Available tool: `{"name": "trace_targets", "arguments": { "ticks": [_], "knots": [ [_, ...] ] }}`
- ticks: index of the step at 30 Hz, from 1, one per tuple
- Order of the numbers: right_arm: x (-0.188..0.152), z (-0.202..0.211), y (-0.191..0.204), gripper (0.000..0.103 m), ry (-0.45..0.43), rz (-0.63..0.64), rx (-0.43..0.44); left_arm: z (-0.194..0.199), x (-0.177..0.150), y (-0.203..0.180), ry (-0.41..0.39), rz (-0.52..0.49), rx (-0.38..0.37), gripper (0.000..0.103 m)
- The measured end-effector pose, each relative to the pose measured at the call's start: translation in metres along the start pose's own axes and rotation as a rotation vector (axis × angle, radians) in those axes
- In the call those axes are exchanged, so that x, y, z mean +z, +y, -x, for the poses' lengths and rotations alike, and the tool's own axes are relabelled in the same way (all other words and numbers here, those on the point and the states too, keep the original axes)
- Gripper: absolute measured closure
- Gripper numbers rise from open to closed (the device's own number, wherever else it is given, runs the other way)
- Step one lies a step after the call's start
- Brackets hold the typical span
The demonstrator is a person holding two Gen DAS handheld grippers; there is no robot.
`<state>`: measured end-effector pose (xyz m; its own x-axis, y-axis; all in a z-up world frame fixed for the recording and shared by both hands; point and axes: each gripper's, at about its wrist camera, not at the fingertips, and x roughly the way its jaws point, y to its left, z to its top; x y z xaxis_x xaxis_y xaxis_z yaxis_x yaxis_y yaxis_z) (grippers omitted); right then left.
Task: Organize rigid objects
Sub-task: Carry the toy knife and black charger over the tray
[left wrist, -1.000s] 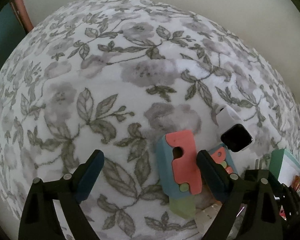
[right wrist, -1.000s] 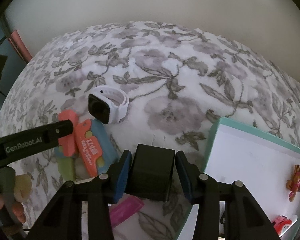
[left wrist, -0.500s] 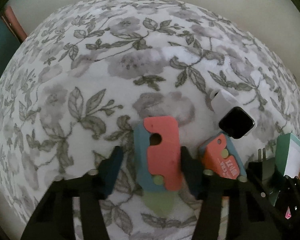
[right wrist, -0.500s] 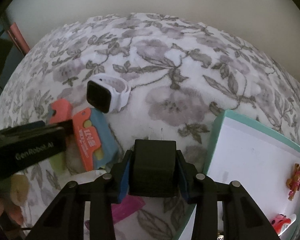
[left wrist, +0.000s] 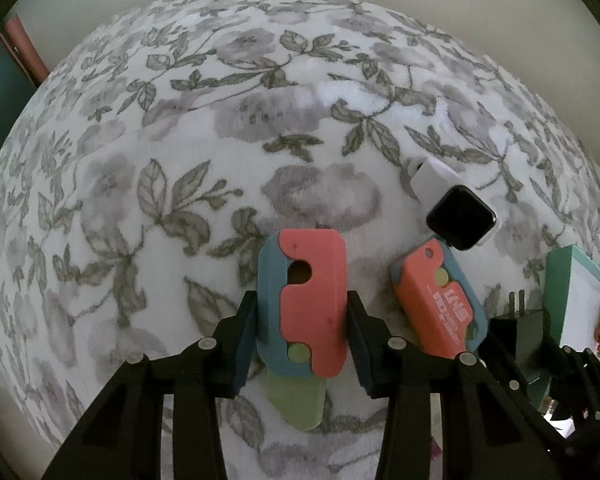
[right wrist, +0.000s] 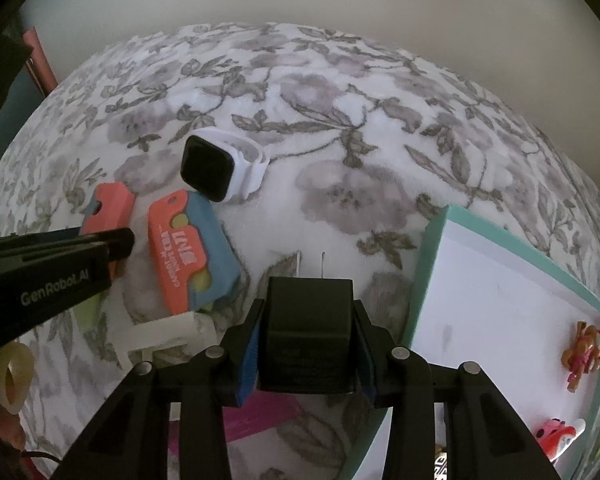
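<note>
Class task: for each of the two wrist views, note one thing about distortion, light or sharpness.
Left wrist view: the fisheye bulges the flowered blanket into a dome; the dark corners are lens rim. Right wrist view: dim, even light, no glare; the black charger shows little detail, the watch stays sharp.

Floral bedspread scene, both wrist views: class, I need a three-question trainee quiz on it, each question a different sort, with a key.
1. True or false: the right gripper is shut on the black plug adapter.
2. Which lies nearest the smartwatch? A) coral-and-blue toy cutter between the left gripper's fingers B) lettered coral-and-blue toy cutter C) teal-rimmed tray
3. Fill in: the tray's floor is ____.

Key: 1 true; 2 B; 3 white.
</note>
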<state>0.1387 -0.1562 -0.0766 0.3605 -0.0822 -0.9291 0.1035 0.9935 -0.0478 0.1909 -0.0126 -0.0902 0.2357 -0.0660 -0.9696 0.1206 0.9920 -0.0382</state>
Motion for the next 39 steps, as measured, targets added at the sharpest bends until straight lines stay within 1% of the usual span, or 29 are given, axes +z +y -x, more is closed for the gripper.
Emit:
{"name": "trace_targets", "arguments": {
  "ticks": [5,10,15,19,22,27,33,39],
  "knots": [
    [-0.001,0.008,0.002,0.060,-0.003,-0.004,0.030,0.011,-0.005,0.004,-0.011,0.007,-0.012,0.059],
    [0.000,0.024,0.003,0.060,-0.029,-0.003,0.040,0.033,-0.004,0.008,-0.051,0.024,-0.031,0.059],
    [0.002,0.051,-0.003,0.060,-0.068,-0.024,0.052,0.068,-0.001,0.008,-0.132,0.025,-0.058,0.059],
    [0.001,0.076,-0.014,0.060,-0.105,-0.048,0.053,0.096,0.004,-0.001,-0.197,0.008,-0.090,0.059],
    [-0.003,0.093,-0.024,0.060,-0.123,-0.070,0.049,0.117,0.000,-0.016,-0.241,-0.024,-0.112,0.059],
    [-0.018,0.111,-0.050,0.060,-0.127,-0.124,0.038,0.135,-0.010,-0.046,-0.281,-0.090,-0.140,0.059],
    [-0.039,0.120,-0.092,0.060,-0.115,-0.241,0.023,0.142,-0.027,-0.083,-0.275,-0.138,-0.204,0.059],
    [-0.055,0.125,-0.136,0.060,-0.106,-0.348,-0.014,0.133,-0.037,-0.118,-0.246,-0.178,-0.249,0.059]
  ]
}}
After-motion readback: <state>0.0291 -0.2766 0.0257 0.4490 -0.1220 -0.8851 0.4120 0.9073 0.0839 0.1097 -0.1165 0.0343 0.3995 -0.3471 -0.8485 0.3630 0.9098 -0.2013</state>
